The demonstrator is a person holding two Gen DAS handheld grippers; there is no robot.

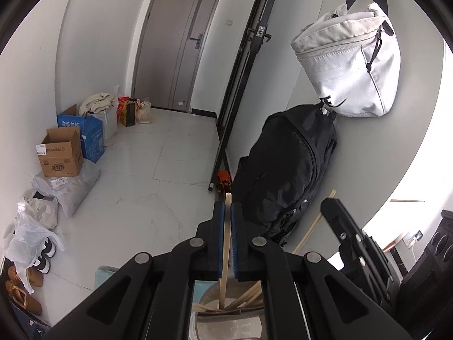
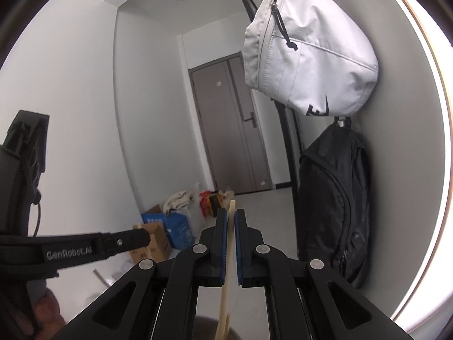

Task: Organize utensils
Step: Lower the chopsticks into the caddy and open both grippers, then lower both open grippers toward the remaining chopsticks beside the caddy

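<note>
Chopstick [image 1: 226,243], pale wood: clamped between the blue pads of my left hand-held gripper [image 1: 228,212], tip standing just above the fingertips, lower end reaching down into the holder [image 1: 226,308] directly below.

Holder: round, pale inside, more chopsticks [image 1: 249,294] leaning crosswise in it.

Second chopstick [image 2: 230,243]: clamped likewise in my right hand-held gripper [image 2: 230,218], running nearly upright, its lower end dropping out of view at the bottom edge.

Left hand-held gripper: tilted downward over the holder. Right hand-held gripper: close to level, just beside the left one on its right; each shows at the edge of the other's view.

Surroundings, outward:
- black backpack [image 1: 286,170], against the wall to the right;
- white bag [image 1: 348,65], hanging above it;
- black stand [image 1: 243,85], leaning beside the backpack;
- tiled floor [image 1: 147,175], open ahead;
- cardboard boxes [image 1: 61,155], parcels and shoes along the left wall;
- grey door [image 1: 178,42] at the far end.
</note>
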